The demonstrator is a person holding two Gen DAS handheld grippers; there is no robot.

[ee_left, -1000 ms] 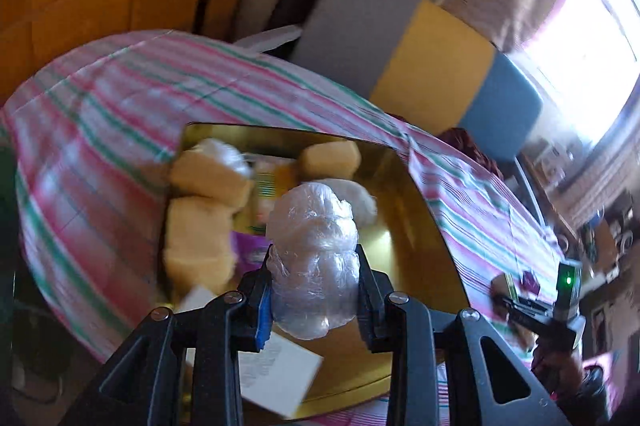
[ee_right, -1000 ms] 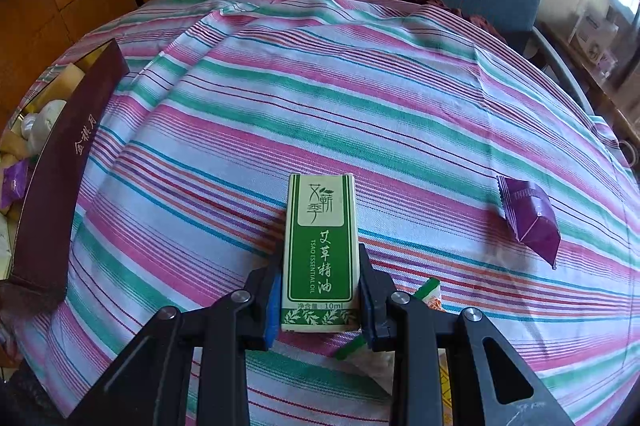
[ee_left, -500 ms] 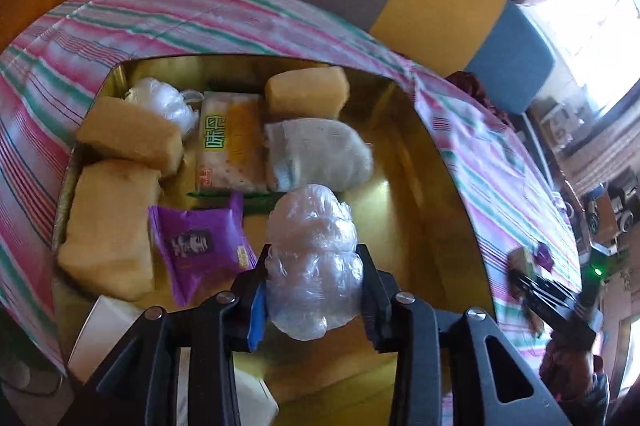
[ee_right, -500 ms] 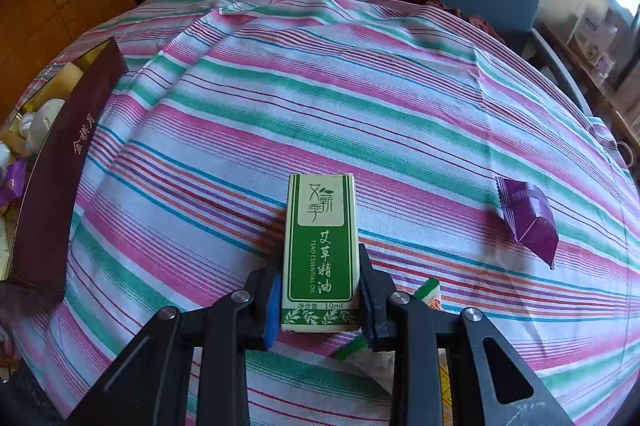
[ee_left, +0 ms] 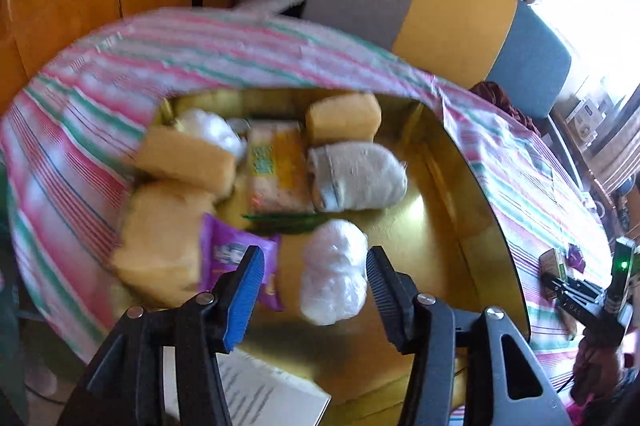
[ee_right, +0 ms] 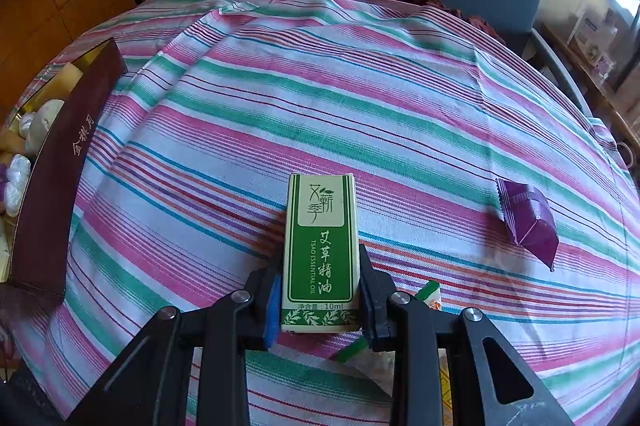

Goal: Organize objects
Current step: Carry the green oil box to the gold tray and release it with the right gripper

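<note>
Clear plastic wrap covers the white bundle (ee_left: 334, 272) that lies low in the middle of the left wrist view, on the gold floor of the open gift box (ee_left: 472, 210). The left gripper (ee_left: 314, 280) stands over it with its jaws opening: the bundle sits between the blue pad and the black one, close to the black pad on its right and with a clear gap on the blue side, so I judge it released. The step in hand appears to be the drop-off into the box; the next move calls for lifting the gripper clear without dragging the light bundle along. Around it the box holds a purple sachet (ee_left: 236, 258) just to its left, three yellow sponge-like blocks (ee_left: 160, 238), an orange-and-white packet (ee_left: 276, 166), a grey-white rolled bundle (ee_left: 356, 176) above it, and a second white wrapped bundle (ee_left: 212, 130) at the upper left. White printed paper (ee_left: 272, 392) shows at the bottom edge. In the right wrist view the right gripper (ee_right: 320, 300) is pinching a green essential-oil carton (ee_right: 320, 246) at the lower middle of the frame, its far end resting on or just above the striped tablecloth (ee_right: 320, 86); which, I cannot tell. That carton is presumably next for the box, whose maroon outer wall (ee_right: 68, 166) runs along the left edge. A second purple sachet (ee_right: 528, 218) lies at the right, well apart, not yet gathered. A green-and-white wrapper (ee_right: 428, 296) lies partly hidden under the gripper.
</note>
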